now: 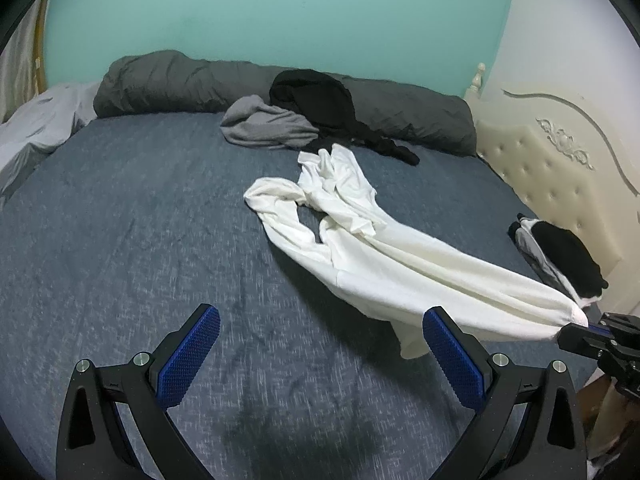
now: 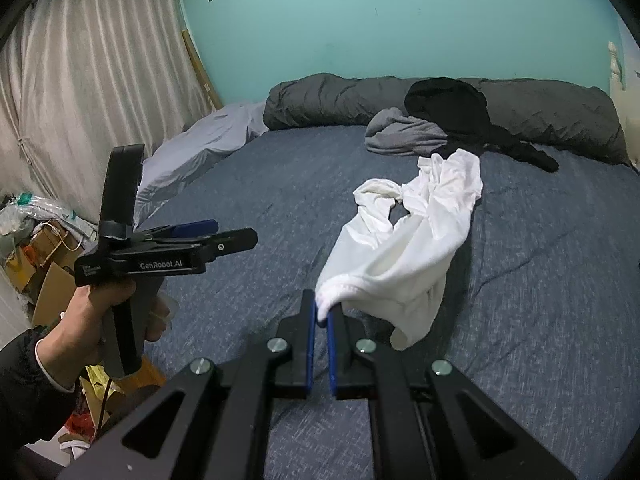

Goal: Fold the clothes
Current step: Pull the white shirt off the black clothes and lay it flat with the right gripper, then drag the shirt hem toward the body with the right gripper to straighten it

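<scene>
A white garment [image 1: 360,240] lies stretched across the blue bed cover [image 1: 140,220], its far end crumpled and its near end lifted off the bed. My right gripper [image 2: 323,312] is shut on a corner of the white garment [image 2: 400,252], and it also shows at the right edge of the left wrist view, the right gripper [image 1: 576,330] pinching the cloth. My left gripper [image 1: 320,336] stands wide open above bare cover, with nothing between its blue pads; its right finger sits just in front of the hanging hem. From the right wrist view the left gripper [image 2: 236,236] is held in a hand at the bed's left side.
A grey garment [image 1: 264,124] and a black one [image 1: 320,104] lie piled at the back against a rolled dark duvet [image 1: 180,84]. Folded black and white clothes [image 1: 560,260] rest by the cream headboard [image 1: 560,168]. Curtains, boxes [image 2: 48,256] and bags stand left of the bed.
</scene>
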Motion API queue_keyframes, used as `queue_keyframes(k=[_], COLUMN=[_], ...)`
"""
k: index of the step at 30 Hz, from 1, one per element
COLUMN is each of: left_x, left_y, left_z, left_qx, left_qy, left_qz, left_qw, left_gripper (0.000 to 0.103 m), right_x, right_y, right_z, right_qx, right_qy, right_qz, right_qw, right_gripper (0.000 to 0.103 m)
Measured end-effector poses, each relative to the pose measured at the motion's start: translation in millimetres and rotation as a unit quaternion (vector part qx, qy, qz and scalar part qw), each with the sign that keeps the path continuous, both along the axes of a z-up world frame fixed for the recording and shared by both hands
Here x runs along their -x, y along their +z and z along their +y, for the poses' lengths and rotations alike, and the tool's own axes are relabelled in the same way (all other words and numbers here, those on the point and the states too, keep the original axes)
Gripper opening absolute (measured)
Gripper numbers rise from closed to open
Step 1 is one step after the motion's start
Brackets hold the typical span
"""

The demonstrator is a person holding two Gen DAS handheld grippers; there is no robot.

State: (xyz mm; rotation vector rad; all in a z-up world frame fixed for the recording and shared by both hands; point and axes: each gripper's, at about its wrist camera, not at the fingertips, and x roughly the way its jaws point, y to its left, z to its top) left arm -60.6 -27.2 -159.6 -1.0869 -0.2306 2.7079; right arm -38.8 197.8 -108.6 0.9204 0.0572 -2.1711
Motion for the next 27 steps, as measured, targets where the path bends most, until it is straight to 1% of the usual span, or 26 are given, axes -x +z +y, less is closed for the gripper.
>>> queue_keyframes(k=[3,8,10,16,18,24,27], left_x=[-1,-1,0,6,11,30,42], left_y=[-9,-27,-34,-55,-63,-90,-105], left_z=[2,6,8,17,19,22,21], left_qx=[0.001,0.007,0.012,0.033,0.032,0.028,0.017], left_qy=[-0.001,-0.001,-0.003,-0.013,-0.019,-0.035,-0.034], left_qz=[-0.006,-0.018,-0.024,-0.039,-0.04,-0.052,-0.059], left_qw=[1.0,0.9998,0.9996,0.9986,0.9985,0.9977,0.9975], left_gripper=[0.103,0.103,0.103,0.103,0.103,0.103,0.103], right_x=[0,18,28,45,53,71,79], right_y=[-9,-38,-51,-82,-92,-110,-117], right_z=[1,8,9,10,8,4,1], right_qx=[-0.009,-0.022,-0.028,-0.037,-0.047,-0.05,-0.053], right_qy=[0.004,-0.005,-0.01,-0.011,-0.01,-0.009,-0.011], right_qz=[-0.009,-0.04,-0.056,-0.081,-0.085,-0.1,-0.103], right_qw=[1.0,0.999,0.998,0.996,0.995,0.994,0.993], right_gripper=[0.005,0.005,0.005,0.005,0.005,0.005,0.005])
